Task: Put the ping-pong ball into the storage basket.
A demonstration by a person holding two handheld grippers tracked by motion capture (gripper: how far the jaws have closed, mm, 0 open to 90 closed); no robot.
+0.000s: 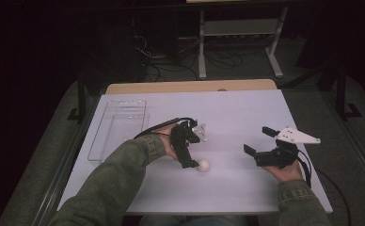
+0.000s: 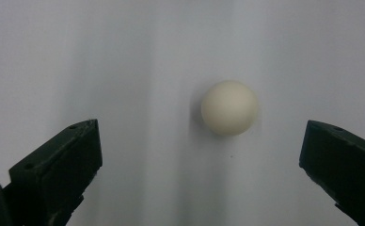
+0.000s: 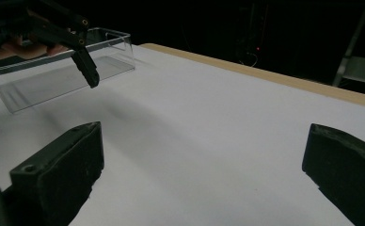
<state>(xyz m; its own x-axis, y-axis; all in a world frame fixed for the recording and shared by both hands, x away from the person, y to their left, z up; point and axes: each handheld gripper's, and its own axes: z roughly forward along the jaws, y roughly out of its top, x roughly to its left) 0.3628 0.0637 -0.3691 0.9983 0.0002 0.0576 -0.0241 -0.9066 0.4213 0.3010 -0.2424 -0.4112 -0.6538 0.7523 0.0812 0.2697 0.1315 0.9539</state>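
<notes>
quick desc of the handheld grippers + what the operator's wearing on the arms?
Both the left gripper and the right gripper are black, with two blocky jaws and small screw holes. Each carries a pale grey three-cornered plate on top and trails a black cable. The sleeves are olive-green.

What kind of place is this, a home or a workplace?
Probably a lab or workshop set up for recording: a white-covered table in a dark room, loose cables on the floor behind, and a metal stand.
</notes>
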